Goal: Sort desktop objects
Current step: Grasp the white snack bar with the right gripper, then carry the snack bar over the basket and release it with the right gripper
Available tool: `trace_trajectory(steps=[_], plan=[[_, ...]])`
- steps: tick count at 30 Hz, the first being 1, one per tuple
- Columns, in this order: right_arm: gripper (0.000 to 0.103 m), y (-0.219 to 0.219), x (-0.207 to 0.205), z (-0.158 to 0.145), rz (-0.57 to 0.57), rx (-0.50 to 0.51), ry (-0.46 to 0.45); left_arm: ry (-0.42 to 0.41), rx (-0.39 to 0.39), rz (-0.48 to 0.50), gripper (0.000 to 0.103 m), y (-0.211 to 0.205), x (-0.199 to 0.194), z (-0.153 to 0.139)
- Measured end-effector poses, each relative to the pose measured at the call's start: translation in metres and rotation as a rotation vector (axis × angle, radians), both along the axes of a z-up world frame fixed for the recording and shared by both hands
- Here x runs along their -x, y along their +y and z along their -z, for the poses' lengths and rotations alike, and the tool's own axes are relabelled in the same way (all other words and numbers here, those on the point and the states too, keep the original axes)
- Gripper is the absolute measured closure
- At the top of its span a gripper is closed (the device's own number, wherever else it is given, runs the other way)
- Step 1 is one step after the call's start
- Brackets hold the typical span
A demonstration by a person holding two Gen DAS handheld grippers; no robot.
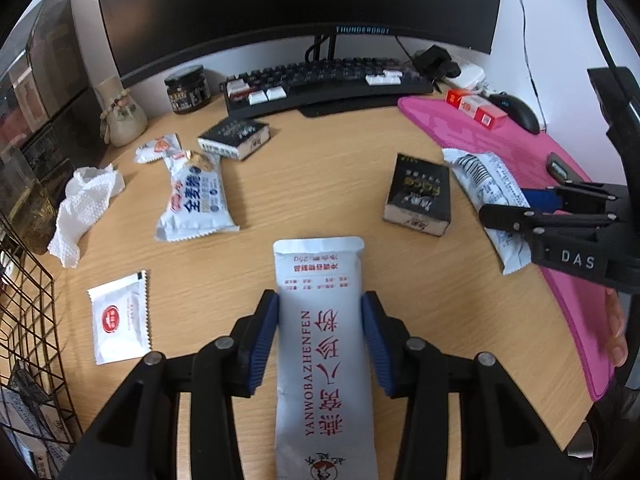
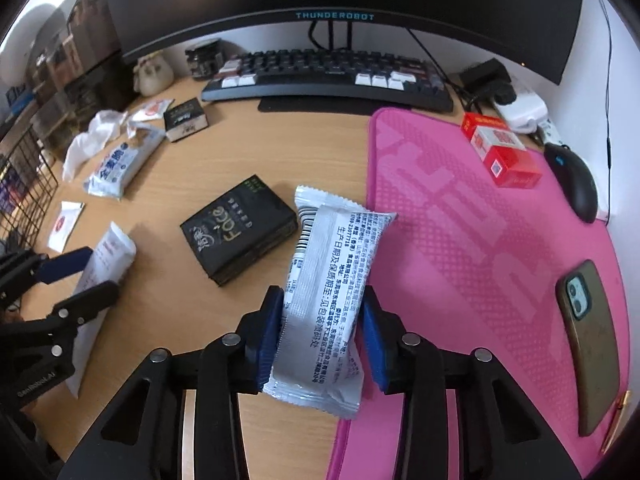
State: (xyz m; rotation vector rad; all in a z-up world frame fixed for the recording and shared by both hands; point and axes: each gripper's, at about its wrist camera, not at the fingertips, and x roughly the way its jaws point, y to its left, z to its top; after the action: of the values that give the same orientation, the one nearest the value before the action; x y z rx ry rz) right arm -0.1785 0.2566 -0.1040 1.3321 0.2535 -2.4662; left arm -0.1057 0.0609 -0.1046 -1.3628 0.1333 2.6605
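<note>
Left gripper (image 1: 320,344): closing its blue pads on a long white sachet (image 1: 320,320) pointing ahead over the desk (image 1: 320,196).
Right gripper (image 2: 320,336): clamping a silver snack packet (image 2: 332,280), tilting up.
Ahead of right gripper: black box (image 2: 240,232) lying just left of the packet; pink mat (image 2: 460,240) spreading rightward, carrying a phone (image 2: 588,340).
Left of left gripper: wire basket (image 1: 28,312) standing near.

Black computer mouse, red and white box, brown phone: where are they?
Black computer mouse (image 2: 576,184), right wrist view, middle of its back.
Red and white box (image 2: 505,156), right wrist view, top face.
Brown phone (image 2: 592,344), right wrist view, middle of its back.
</note>
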Motion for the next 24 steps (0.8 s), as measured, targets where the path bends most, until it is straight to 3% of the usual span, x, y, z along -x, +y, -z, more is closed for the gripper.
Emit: trace_trajectory(steps=[10,11,12,13,16,24], plan=[[0.066,-0.028,-0.027,-0.059,-0.074,0.07,0.119,0.136,-0.032,-0.039,0.058,-0.019,-0.029,-0.061],[0.066,-0.035,-0.03,-0.065,-0.092,0.078,0.13,0.157,-0.037,-0.051,0.064,-0.024,-0.035,-0.069],[0.066,-0.044,-0.033,-0.071,-0.115,0.088,0.141,0.18,-0.04,-0.07,0.079,-0.03,-0.041,-0.078],[0.066,-0.053,-0.037,-0.077,-0.14,0.1,0.152,0.201,-0.041,-0.087,0.081,-0.036,-0.047,-0.085],[0.066,-0.083,-0.049,-0.094,-0.215,0.12,0.182,0.238,-0.06,-0.133,0.08,-0.058,-0.06,-0.101],[0.066,-0.154,-0.073,-0.114,-0.361,0.15,0.204,0.247,-0.068,-0.257,0.081,-0.112,-0.084,-0.106]])
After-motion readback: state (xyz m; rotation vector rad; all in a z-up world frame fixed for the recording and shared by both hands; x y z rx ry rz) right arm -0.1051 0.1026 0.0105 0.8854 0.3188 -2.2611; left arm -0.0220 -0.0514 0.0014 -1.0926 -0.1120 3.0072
